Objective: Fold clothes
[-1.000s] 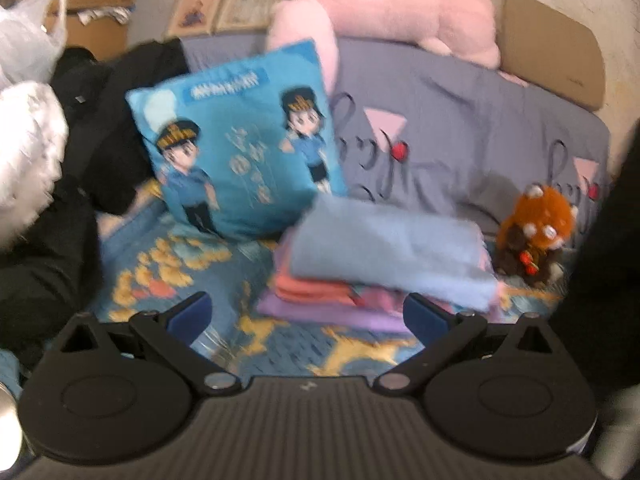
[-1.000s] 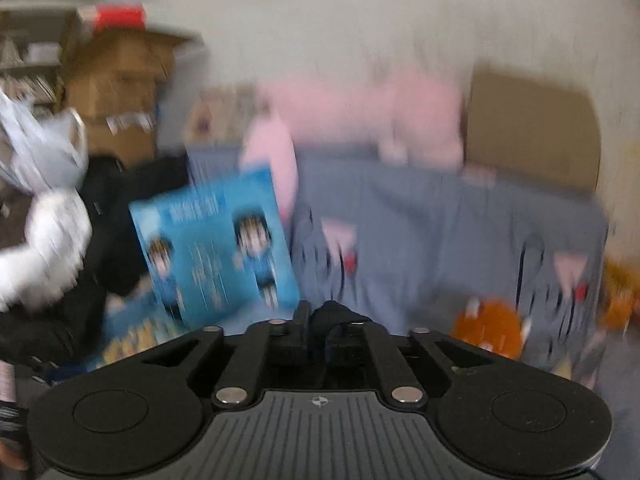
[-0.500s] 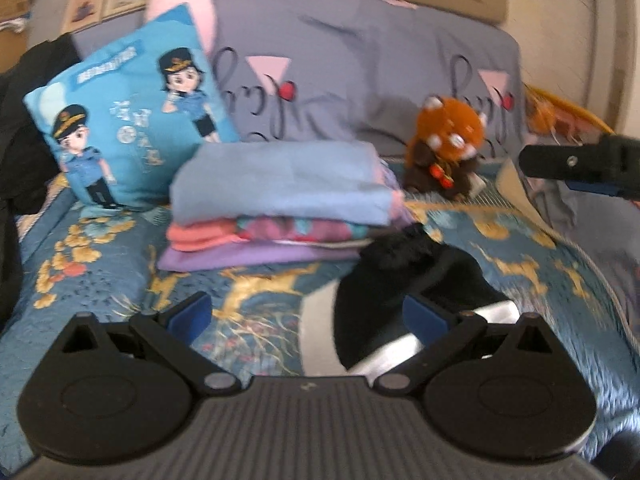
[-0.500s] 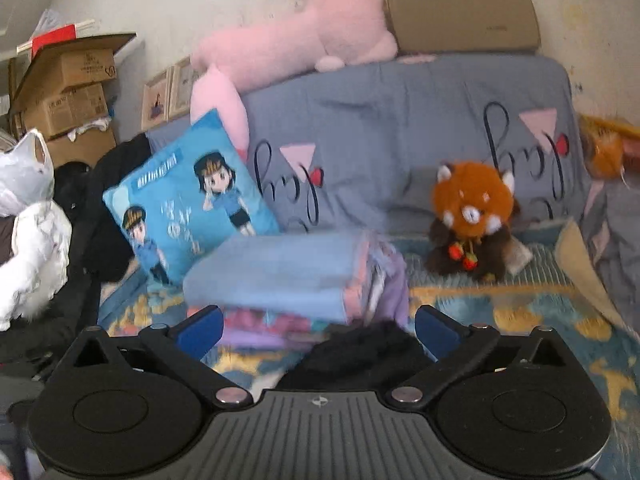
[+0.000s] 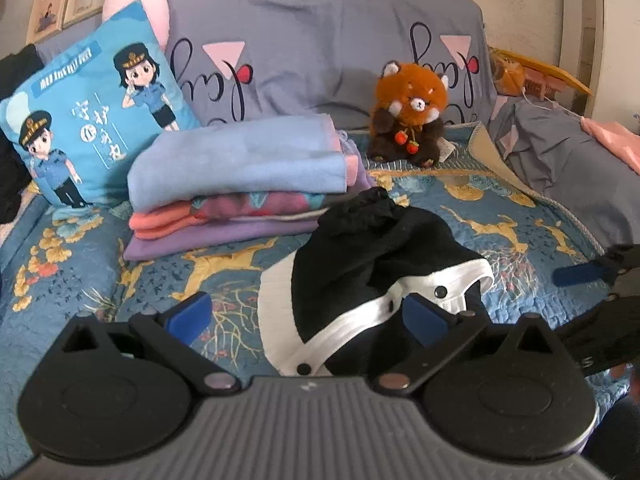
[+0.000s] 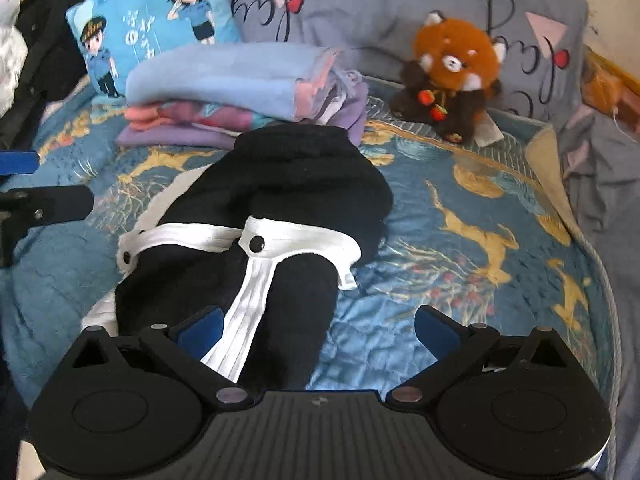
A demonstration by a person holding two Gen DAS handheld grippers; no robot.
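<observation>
Going left to right across the bed: a blue cartoon pillow leans at the back, and just beside it sits a neat stack of folded clothes on the patterned quilt. In front of that stack lies the one garment not yet folded, a black cardigan with white trim, dumped in a crumpled heap. A red panda plush sits behind it, further right.

The left gripper has its jaws wide apart with nothing pinched, hovering over the cardigan's left edge. The right gripper is also spread fully, empty, its left pad over the cardigan's near end.

Looks like the very start of this piece. Next move probably means grabbing two edges and spreading it flat before any folding.
</observation>
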